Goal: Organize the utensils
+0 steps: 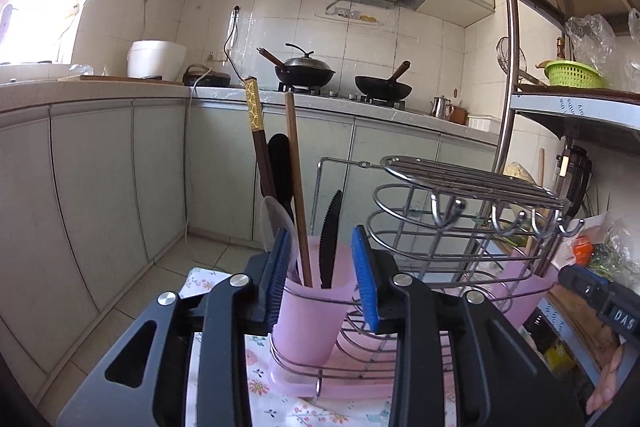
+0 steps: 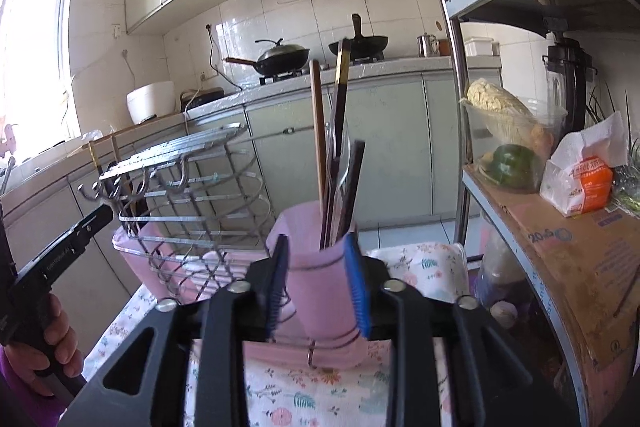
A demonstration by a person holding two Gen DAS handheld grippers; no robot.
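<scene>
A wire drying rack (image 1: 460, 211) stands on a pink tray (image 1: 344, 375), with a pink utensil cup at each end. In the left wrist view, the cup (image 1: 312, 303) holds chopsticks (image 1: 296, 187), a black serrated knife (image 1: 330, 239) and a clear spoon (image 1: 276, 223). My left gripper (image 1: 324, 279) is open, its blue pads either side of that cup. In the right wrist view, the other cup (image 2: 320, 283) holds chopsticks (image 2: 318, 143) and clear cutlery. My right gripper (image 2: 320, 287) is open around it, pads close to its walls.
A floral cloth (image 2: 328, 391) covers the table under the tray. A metal shelf unit (image 2: 560, 227) with vegetables, tissue and a blender stands at the right. Kitchen counters with woks (image 1: 306, 71) and a rice cooker (image 1: 156, 59) lie beyond.
</scene>
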